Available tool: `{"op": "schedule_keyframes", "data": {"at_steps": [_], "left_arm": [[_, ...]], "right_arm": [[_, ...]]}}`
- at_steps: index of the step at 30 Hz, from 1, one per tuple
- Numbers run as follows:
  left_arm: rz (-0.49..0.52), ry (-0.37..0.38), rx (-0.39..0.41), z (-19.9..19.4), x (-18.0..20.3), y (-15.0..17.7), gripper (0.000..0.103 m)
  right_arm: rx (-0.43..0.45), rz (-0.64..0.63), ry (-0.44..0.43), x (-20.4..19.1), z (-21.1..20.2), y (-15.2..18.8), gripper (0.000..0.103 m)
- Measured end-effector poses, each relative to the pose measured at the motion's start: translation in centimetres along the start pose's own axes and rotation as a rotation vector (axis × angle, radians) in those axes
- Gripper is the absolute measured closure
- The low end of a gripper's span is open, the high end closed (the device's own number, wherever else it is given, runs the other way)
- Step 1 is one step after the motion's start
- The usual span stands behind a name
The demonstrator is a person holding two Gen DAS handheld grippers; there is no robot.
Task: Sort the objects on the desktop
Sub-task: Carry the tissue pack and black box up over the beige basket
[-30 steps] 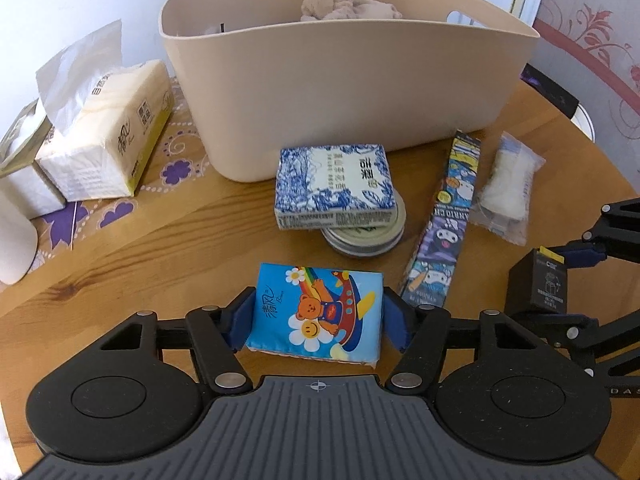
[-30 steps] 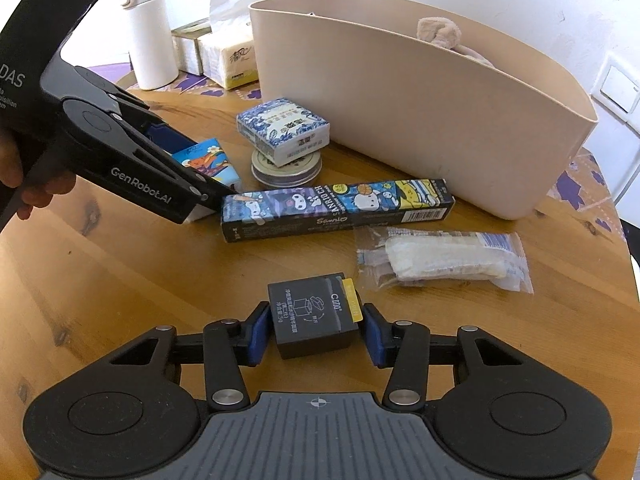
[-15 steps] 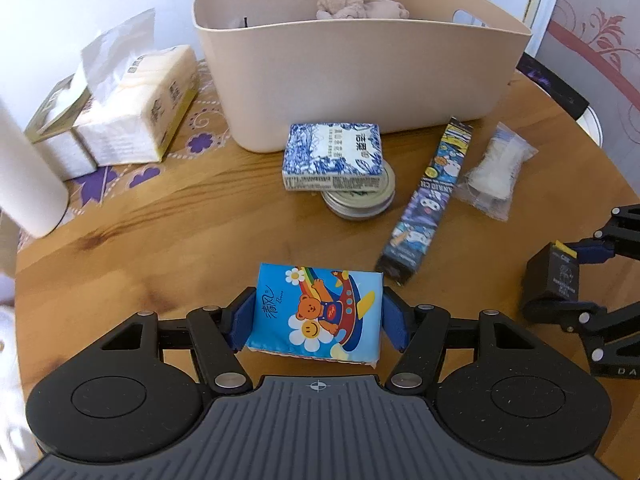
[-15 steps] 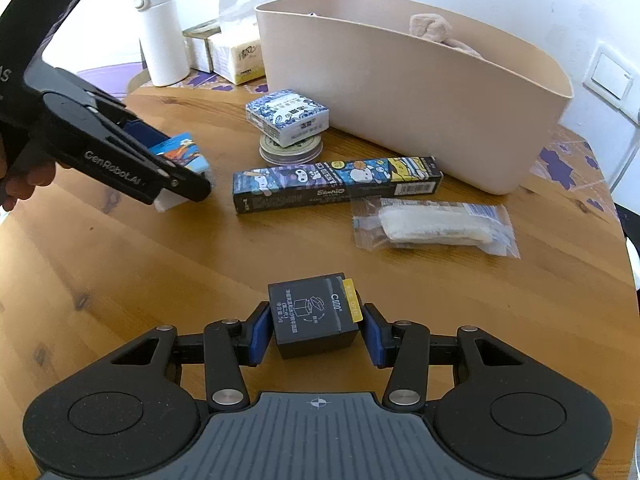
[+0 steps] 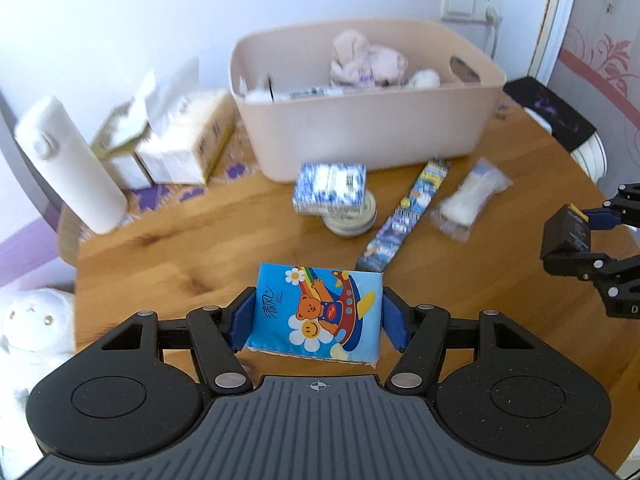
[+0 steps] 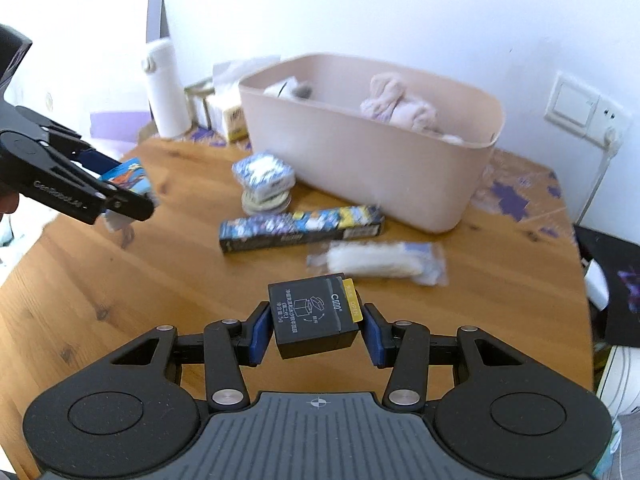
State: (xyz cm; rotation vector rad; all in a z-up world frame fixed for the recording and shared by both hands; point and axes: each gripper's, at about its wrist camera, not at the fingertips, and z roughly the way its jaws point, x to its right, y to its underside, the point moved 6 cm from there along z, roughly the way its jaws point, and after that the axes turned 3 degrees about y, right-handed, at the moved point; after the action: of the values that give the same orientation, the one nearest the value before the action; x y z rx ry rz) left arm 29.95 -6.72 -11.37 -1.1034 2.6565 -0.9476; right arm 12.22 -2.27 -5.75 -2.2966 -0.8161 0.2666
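Note:
My left gripper (image 5: 316, 320) is shut on a blue cartoon tissue pack (image 5: 316, 312) and holds it above the round wooden table (image 5: 180, 252). My right gripper (image 6: 314, 330) is shut on a small black box (image 6: 314, 322) with a yellow tab, also lifted. The beige bin (image 5: 368, 136) stands at the back with a plush toy (image 5: 360, 60) inside. On the table in front of it lie a blue-white patterned box (image 5: 330, 188) on a round tin (image 5: 352, 222), a long cartoon box (image 5: 404, 220) and a clear bag of white items (image 5: 472, 200).
A white bottle (image 5: 68, 164) and tissue boxes (image 5: 180, 140) stand at the back left. A white plush (image 5: 32, 328) sits off the table's left edge. A dark chair (image 5: 556, 116) stands beyond the right edge.
Both grippers have risen and pulled back from the table with their objects. The view now looks down into the bin.

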Motion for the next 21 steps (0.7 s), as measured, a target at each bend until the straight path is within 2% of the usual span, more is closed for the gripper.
{"op": "schedule_keyframes", "data": {"at_steps": [9,15,21], "left_arm": [[-0.018,-0.024,0.049,-3.0,0.7,-1.5,0.038],[0.018,-0.019,0.089,-4.5,1.1,-2.9,0.038],[0.031,-0.021,0.164,-6.1,1.2,-5.5,0.038]], "right_arm": [[0.077,-0.01,0.032,3.1,-2.3,-1.6,0.058],[0.122,-0.025,0.063,4.5,-3.5,-2.6,0.058],[0.17,-0.056,0.09,5.2,-4.5,-4.4,0.058]]}}
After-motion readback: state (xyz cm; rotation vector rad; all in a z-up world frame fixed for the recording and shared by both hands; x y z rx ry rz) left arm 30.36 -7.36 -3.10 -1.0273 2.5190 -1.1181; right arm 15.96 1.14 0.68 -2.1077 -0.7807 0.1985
